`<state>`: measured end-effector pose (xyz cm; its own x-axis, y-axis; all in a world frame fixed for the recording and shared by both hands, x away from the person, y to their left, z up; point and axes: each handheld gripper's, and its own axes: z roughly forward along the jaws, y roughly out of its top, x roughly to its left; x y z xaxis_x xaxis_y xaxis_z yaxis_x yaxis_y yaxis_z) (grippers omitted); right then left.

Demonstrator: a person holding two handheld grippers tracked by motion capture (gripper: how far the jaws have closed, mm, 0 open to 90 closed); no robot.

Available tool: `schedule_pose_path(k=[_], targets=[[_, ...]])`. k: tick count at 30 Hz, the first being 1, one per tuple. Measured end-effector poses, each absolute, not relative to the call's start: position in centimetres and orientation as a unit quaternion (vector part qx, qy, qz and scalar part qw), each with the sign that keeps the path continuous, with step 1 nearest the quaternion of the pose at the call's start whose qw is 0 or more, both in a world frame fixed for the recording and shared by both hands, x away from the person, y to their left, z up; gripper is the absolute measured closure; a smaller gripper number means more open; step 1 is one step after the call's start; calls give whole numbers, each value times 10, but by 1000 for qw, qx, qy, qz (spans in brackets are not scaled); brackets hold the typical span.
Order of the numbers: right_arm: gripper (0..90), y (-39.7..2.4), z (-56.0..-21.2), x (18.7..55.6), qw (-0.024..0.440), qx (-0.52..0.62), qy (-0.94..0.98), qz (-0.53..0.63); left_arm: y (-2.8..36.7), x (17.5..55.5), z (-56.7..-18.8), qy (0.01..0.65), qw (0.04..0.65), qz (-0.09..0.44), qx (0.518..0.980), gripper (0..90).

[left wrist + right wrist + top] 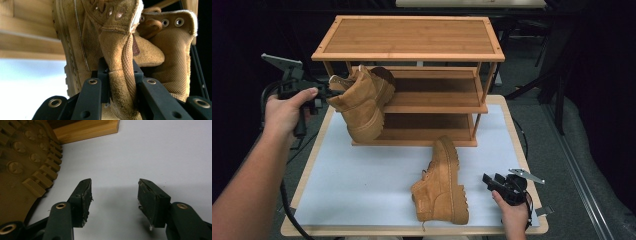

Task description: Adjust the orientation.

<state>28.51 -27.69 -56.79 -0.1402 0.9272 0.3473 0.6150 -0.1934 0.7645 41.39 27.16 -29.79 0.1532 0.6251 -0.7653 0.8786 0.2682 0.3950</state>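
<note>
Now left claw pinches a boot at the rack; right claw spread.

A dark room surrounds the table. Grey floor fills the right of the frame; a pale tabletop edges the top.

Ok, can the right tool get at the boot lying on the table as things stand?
Probably yes: the right tool sits open beside the boot, with bare table between them and nothing in the way.
</note>
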Motion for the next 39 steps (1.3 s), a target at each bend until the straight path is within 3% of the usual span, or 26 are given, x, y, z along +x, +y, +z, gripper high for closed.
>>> schedule_pose_path(k=[5,16,23,28,39], targets=[[444,-276,-568,285,174,632,610,444,246,420,-302,634,475,-91,603,772],[444,-276,-568,285,173,632,609,446,207,420,-306,621,470,-58,625,751],[445,-276,-567,285,173,632,613,442,205,420,-303,615,466,26,636,764],[444,-275,-569,286,173,631,613,443,213,423,-309,616,491,30,616,768],[444,-273,-569,287,172,631,614,443,209,414,-310,612,474,37,632,715]])
